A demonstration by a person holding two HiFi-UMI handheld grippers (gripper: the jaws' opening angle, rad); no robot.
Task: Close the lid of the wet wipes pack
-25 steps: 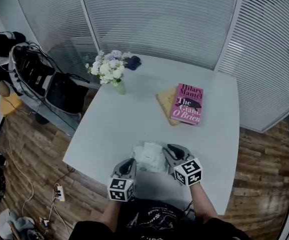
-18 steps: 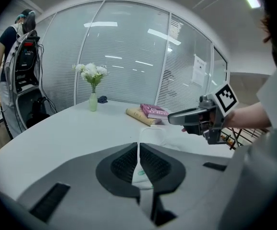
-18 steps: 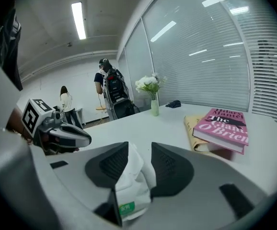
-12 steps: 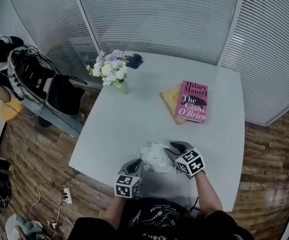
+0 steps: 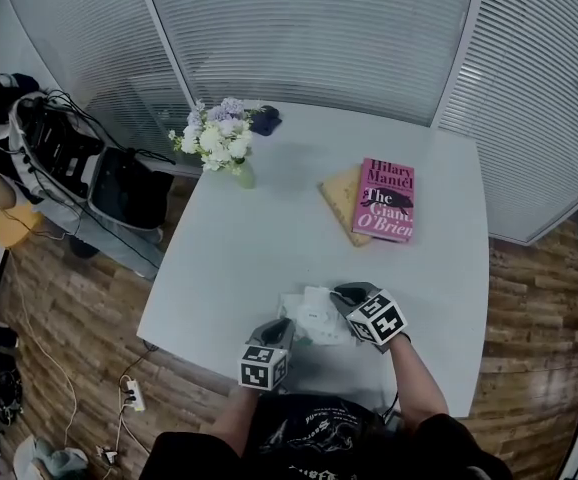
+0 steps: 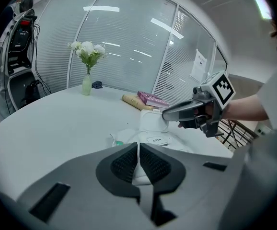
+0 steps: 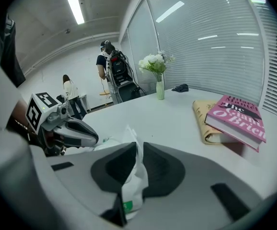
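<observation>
Head view, crinkly wet wipes pack [image 5: 312,315], left hand-held gripper [image 5: 286,326] pinching, right one [image 5: 341,295] closing on it

bare tabletop [image 5: 269,248] ahead — book [image 5: 386,200], vase [image 5: 243,175] beyond

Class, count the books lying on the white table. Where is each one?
2. A pink book lies toward the far right of the table. A tan one lies under it, sticking out on its left. More could be hidden beneath, though none shows.
</observation>
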